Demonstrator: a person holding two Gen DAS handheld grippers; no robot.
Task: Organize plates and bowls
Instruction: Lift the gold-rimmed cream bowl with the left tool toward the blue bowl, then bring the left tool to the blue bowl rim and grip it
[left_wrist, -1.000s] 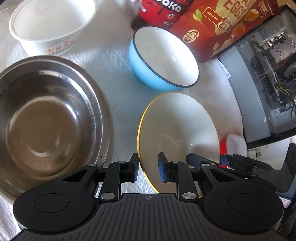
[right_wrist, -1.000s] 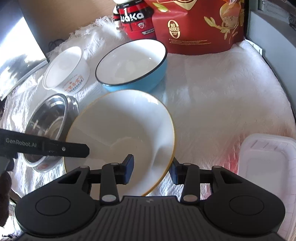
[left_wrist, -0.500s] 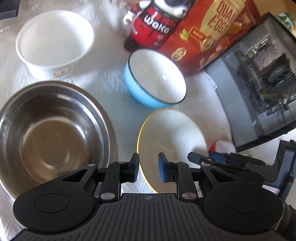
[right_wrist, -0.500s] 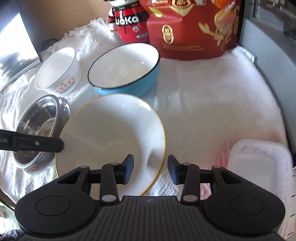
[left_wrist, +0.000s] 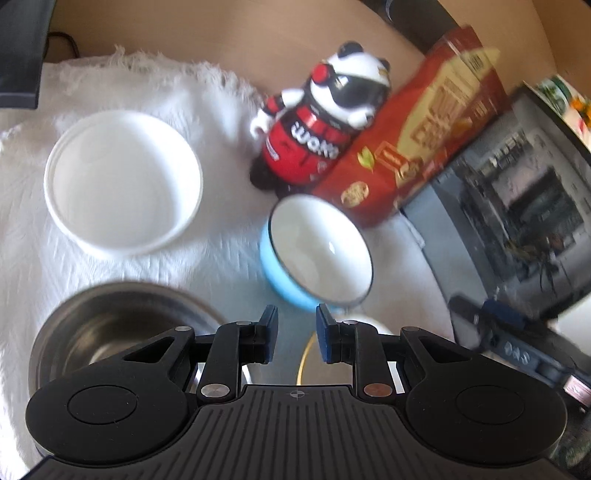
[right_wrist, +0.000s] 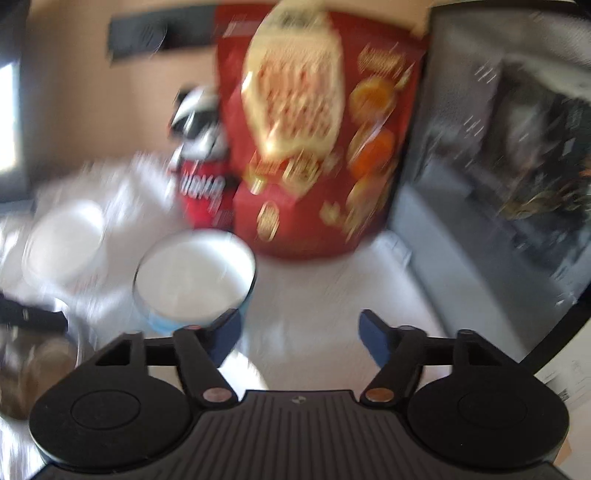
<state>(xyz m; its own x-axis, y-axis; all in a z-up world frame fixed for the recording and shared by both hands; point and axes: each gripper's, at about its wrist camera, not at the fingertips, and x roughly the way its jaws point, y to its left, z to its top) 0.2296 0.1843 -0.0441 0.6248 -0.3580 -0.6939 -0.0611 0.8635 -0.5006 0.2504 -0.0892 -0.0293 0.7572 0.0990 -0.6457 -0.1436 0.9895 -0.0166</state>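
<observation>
Bowls ring the blue bowl (left_wrist: 316, 251) in my left wrist view: white paper bowl (left_wrist: 123, 182) well to its left, steel bowl (left_wrist: 110, 332) below-left, yellow-rimmed bowl (left_wrist: 306, 354) just beneath. My left gripper (left_wrist: 295, 334) hangs above that rim, narrowly parted, gripping nothing. From my right wrist, badly blurred, my right gripper (right_wrist: 297, 334) has just been opening, nothing between its jaws, just right of the blue bowl (right_wrist: 194, 273); the red snack bag (right_wrist: 317, 147) stands behind.
</observation>
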